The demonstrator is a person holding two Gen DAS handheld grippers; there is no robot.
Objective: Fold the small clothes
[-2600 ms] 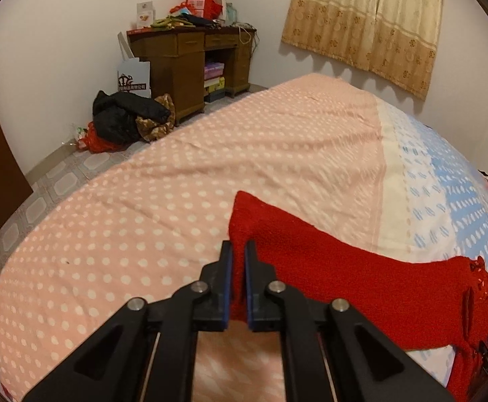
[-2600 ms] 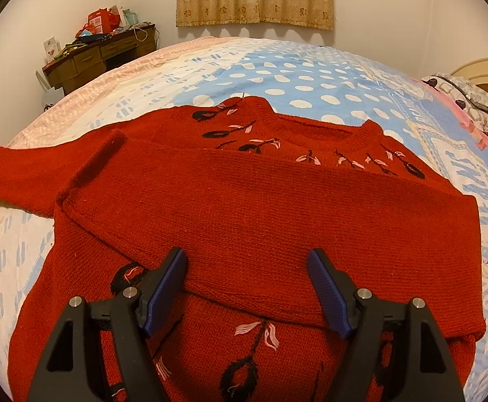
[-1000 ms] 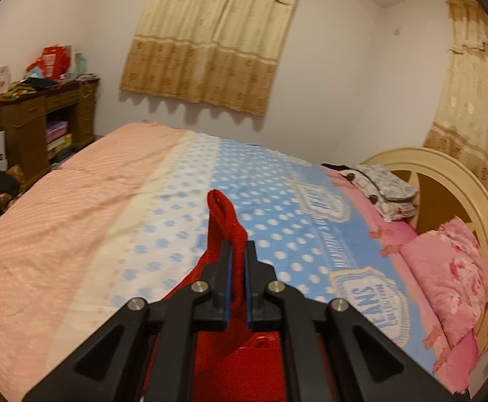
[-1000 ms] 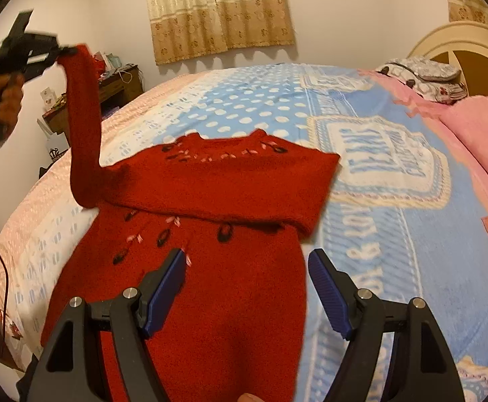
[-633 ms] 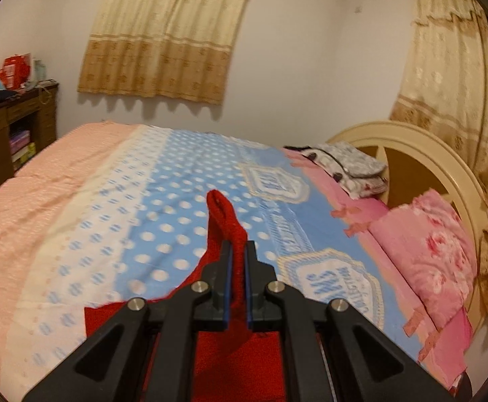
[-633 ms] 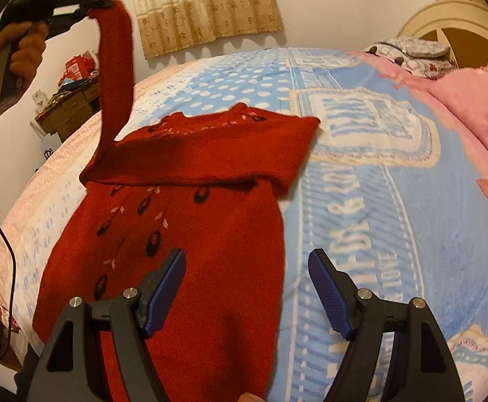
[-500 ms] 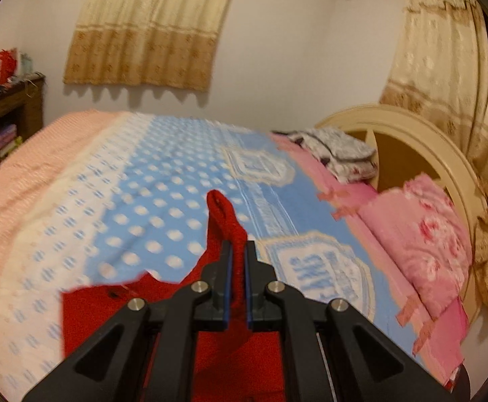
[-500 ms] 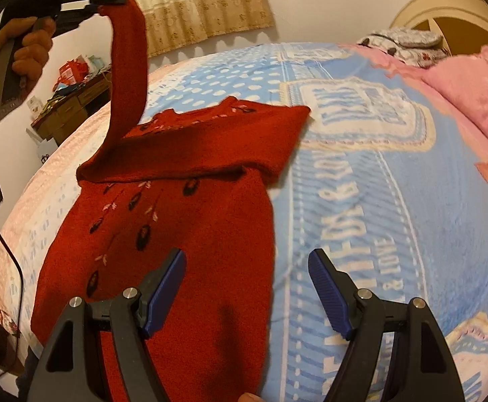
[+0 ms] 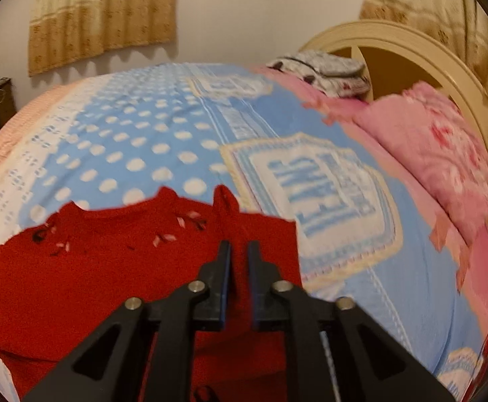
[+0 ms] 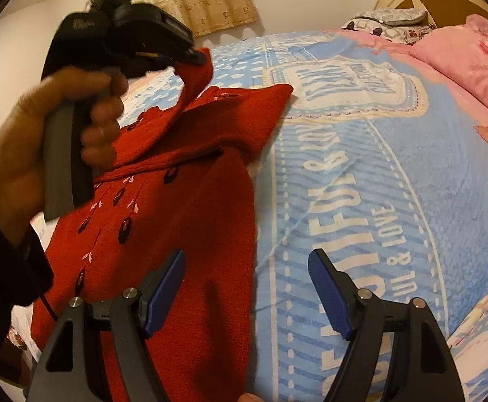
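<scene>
Bedspread [image 10: 394, 167] right of sweater [image 10: 190, 217]; left claw [image 9: 239, 254] pinches sleeve [image 9: 225, 207].

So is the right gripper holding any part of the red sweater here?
No: the right gripper is open with nothing between its fingers, hovering over the red sweater; only the left gripper pinches the sleeve.

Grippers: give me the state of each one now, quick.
Left gripper: shut on the sleeve of the red knitted sweater, lifted above the bed.
Right gripper: open, holding nothing.
</scene>
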